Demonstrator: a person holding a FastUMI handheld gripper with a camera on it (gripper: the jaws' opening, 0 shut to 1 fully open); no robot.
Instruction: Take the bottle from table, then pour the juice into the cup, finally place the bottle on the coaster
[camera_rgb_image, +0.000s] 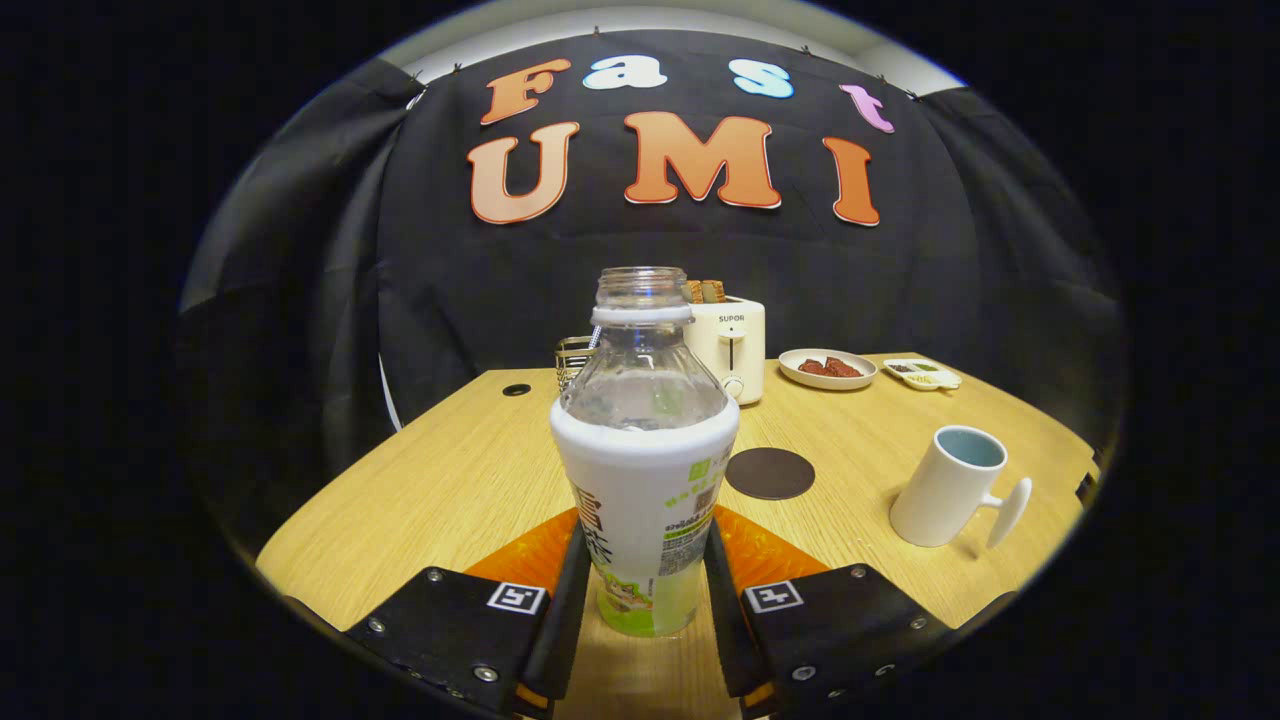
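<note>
A clear plastic bottle (645, 470) with a white and green label stands upright between my fingers, its cap off and its neck open. My gripper (646, 548) is shut on the bottle's lower body, one finger pressing on each side. Whether its base rests on the wooden table (450, 490) or hangs just above it I cannot tell. A dark round coaster (769, 473) lies on the table just beyond the bottle, slightly to the right. Further right stands a white cup (950, 485) with a pale blue inside, its handle pointing right.
At the back of the table stand a cream toaster (730, 345) with bread in it, a wire holder (573, 360), a plate (827, 368) of dark red food and a small divided dish (922, 374). A cable hole (516, 389) sits at the back left.
</note>
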